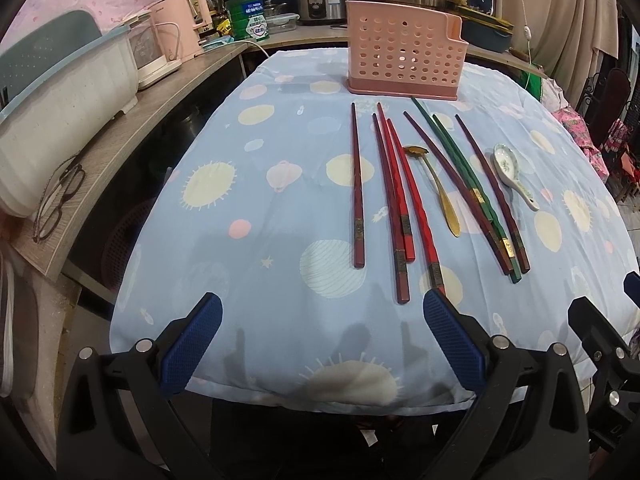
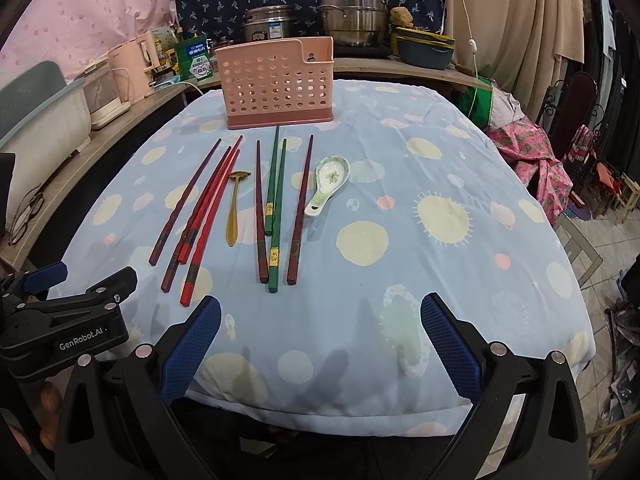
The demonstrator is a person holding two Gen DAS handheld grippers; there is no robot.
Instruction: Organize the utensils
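A pink perforated utensil holder (image 1: pixel 402 54) (image 2: pixel 276 82) stands upright at the far side of the blue-clothed table (image 1: pixel 260 200) (image 2: pixel 440 264). In front of it lie several chopsticks: dark red ones (image 1: pixel 357 188) (image 2: pixel 184 202), bright red ones (image 1: pixel 412 200) (image 2: pixel 210 224) and green ones (image 1: pixel 464 176) (image 2: pixel 276 208). A gold spoon (image 1: pixel 436 188) (image 2: pixel 235 208) lies among them. A white ceramic spoon (image 1: pixel 512 176) (image 2: pixel 328 184) lies at their right. My left gripper (image 1: pixel 322 340) and my right gripper (image 2: pixel 320 344) are both open and empty at the near edge.
A wooden side counter (image 1: pixel 120 152) on the left holds a white dish rack (image 1: pixel 60 112), glasses (image 1: pixel 60 196) and a pink kettle (image 1: pixel 182 24). Steel pots (image 2: pixel 352 12) stand behind the table. Chairs and pink cloth (image 2: pixel 532 152) are on the right.
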